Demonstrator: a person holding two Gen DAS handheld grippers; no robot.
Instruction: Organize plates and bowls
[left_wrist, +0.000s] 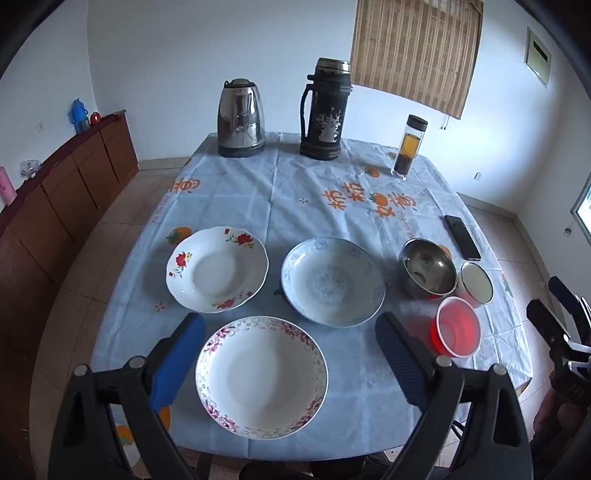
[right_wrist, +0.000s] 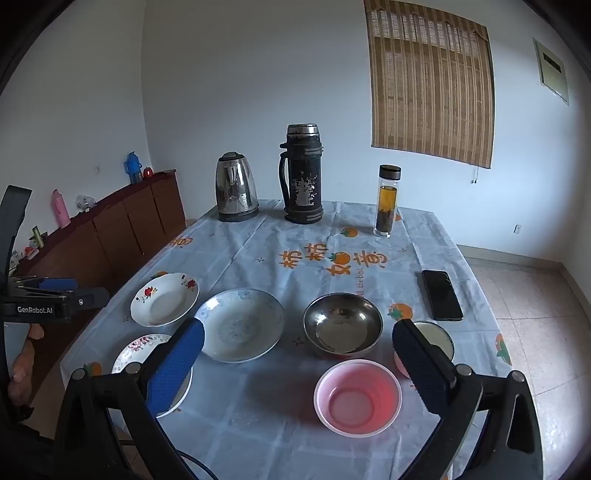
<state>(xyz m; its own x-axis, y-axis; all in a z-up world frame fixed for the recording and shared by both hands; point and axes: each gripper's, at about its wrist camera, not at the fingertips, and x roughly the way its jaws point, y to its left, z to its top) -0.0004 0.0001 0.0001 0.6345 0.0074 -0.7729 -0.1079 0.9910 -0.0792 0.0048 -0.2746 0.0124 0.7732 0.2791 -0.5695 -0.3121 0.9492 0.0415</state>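
A: How far along is the sorting?

B: Barely begun, I judge. Three plates lie apart: the pink-rimmed plate (left_wrist: 261, 376) at 6 o'clock, the red-flower plate (left_wrist: 217, 269) at 10, the blue plate (left_wrist: 333, 281) near centre.

A: The bowls?

B: The steel bowl (right_wrist: 342, 324), pink bowl (right_wrist: 357, 392) and small cup (right_wrist: 437, 338) cluster at 3 o'clock, unstacked.

A: Grippers?

B: The left gripper (left_wrist: 290, 354) and right gripper (right_wrist: 297, 363) both gape wide, empty.

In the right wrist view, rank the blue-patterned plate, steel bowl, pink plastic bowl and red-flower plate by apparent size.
Largest to smallest as they appear:
1. blue-patterned plate
2. pink plastic bowl and steel bowl: near alike; the pink one lies nearer the camera, so I won't rank them.
3. red-flower plate, though it lies farther off.
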